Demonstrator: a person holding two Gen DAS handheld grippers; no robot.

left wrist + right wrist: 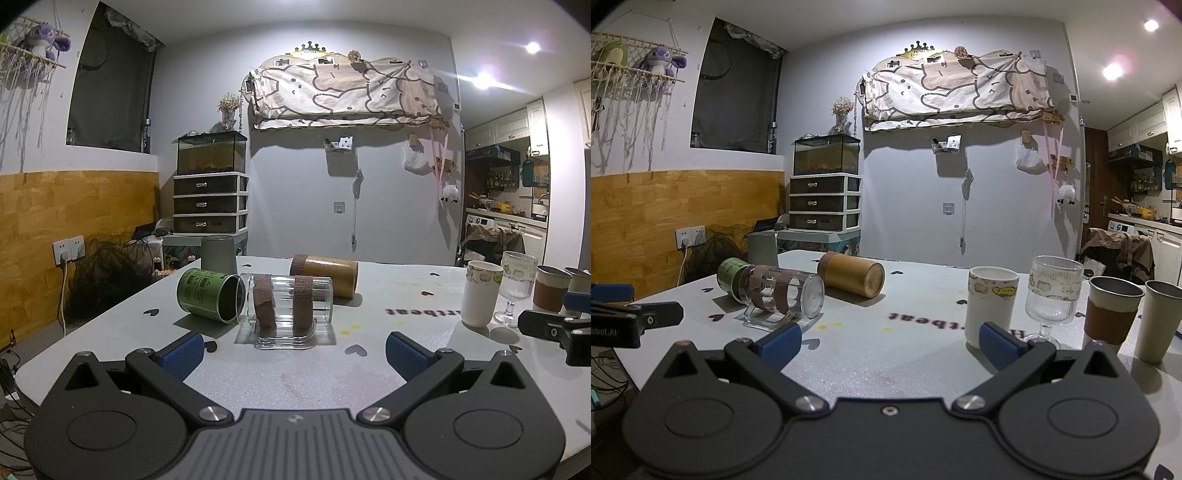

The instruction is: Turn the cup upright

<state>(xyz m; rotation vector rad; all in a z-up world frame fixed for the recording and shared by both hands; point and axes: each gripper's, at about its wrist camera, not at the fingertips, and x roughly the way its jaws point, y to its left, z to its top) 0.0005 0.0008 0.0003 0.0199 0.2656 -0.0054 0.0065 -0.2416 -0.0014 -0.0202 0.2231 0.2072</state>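
A clear glass mug (pixel 291 308) with two brown bands lies on its side on the white table (pixel 295 380), handle down; it also shows in the right wrist view (pixel 783 297). A green cup (pixel 208 297) and a bamboo cup (pixel 327 277) lie on their sides beside it. A grey cup (pixel 218 253) stands upside down behind them. My left gripper (pixel 293 354) is open and empty, just in front of the glass mug. My right gripper (pixel 890 345) is open and empty, to the right of the lying cups.
Upright at the right stand a white paper cup (pixel 991 306), a ribbed stemmed glass (pixel 1052 299), a brown-sleeved cup (pixel 1112 310) and a beige tumbler (pixel 1158 321). The right gripper's finger (pixel 554 330) shows at the left view's right edge.
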